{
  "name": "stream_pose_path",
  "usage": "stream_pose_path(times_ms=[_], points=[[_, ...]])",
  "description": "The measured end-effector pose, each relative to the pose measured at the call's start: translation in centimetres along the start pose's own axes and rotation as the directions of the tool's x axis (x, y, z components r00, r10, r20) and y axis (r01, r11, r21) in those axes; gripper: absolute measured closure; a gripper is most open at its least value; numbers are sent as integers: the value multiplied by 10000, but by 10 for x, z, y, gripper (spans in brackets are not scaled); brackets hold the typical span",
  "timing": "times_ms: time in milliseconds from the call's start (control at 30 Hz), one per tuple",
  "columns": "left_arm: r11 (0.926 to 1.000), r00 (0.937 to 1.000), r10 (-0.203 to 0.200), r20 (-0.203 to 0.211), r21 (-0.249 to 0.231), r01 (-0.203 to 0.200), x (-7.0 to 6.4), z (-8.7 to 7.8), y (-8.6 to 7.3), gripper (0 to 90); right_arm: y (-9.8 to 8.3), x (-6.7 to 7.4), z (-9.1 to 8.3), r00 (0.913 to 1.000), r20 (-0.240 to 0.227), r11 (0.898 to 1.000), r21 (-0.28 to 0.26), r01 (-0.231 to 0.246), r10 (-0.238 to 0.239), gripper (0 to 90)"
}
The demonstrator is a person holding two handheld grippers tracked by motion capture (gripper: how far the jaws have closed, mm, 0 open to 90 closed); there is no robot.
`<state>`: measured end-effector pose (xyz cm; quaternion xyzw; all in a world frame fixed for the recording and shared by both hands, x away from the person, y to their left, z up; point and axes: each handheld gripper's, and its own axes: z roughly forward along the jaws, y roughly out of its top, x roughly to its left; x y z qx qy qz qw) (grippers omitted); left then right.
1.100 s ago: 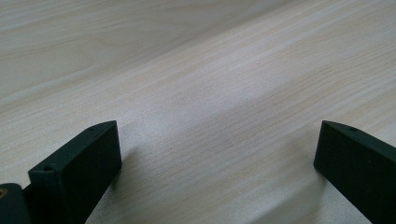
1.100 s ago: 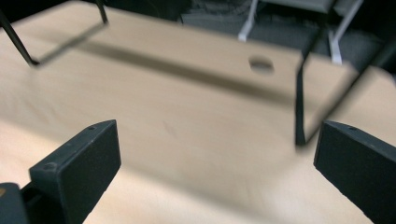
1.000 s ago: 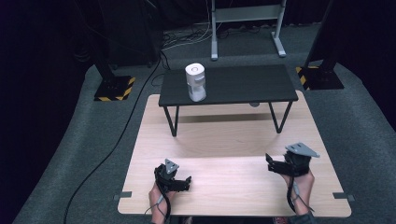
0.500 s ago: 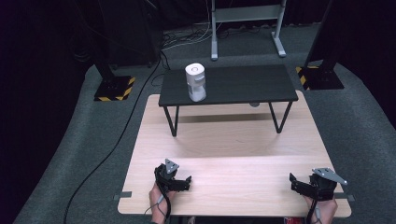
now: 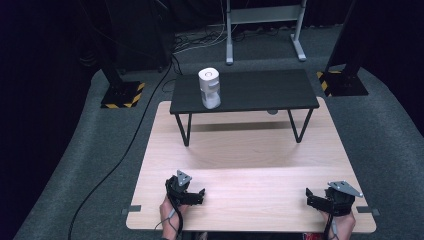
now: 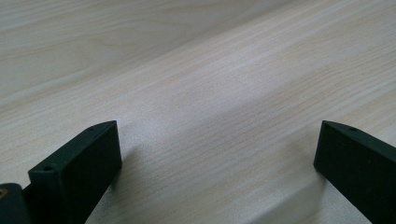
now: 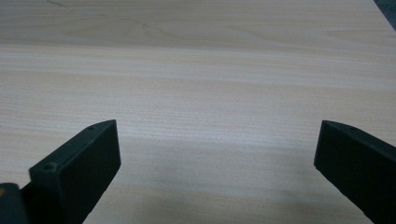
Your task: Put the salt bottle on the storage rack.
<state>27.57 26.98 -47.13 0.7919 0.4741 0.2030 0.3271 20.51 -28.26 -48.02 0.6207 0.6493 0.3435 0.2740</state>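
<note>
Light wooden table (image 5: pixel 250 150): pale grain, long edge toward the person, standing on grey carpet (image 5: pixel 390 145).

Left gripper (image 5: pixel 200 194): low over the near-left part of the wooden table, held by a hand (image 5: pixel 170 212) entering from the bottom edge; grey three-cornered plate on top. Jaws spread wide in the left gripper view (image 6: pixel 215 154), nothing but bare wood grain between them.

Right gripper (image 5: pixel 310 197): low over the near-right corner of the wooden table, well apart from the left gripper, jaws pointing toward the table's middle. Jaws spread wide in the right gripper view (image 7: pixel 215 154), holding nothing, plain wood beneath.

Small black table (image 5: pixel 260 92): thin metal legs, standing on the far part of the wooden table.

White cylindrical container (image 5: pixel 209 87): upright on the left part of the small black table, far from both grippers, touched by neither.

Black cable (image 5: pixel 125 150): trailing across the carpet at the left.

2 stand bases with yellow-and-black stripes (image 5: pixel 121 95): on the floor at far left and far right.

Grey metal frame (image 5: pixel 262 25): behind the tables.
</note>
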Motion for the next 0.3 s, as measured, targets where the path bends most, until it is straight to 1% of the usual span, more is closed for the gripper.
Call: stream_pose_path(times_ms=[100,233,300], points=[[10000,10000,26,-5,5,-26,0,0,0,2,3,-1,3,10000,-79,9999,102,33,-32,0],[10000,10000,29,-13,2,-29,0,0,0,2,12,4,15,9993,-134,9986,388,349,-344,0],[10000,10000,6,-5,-1,-6,0,0,0,2,15,7,22,9986,-255,9974,550,467,-454,0]])
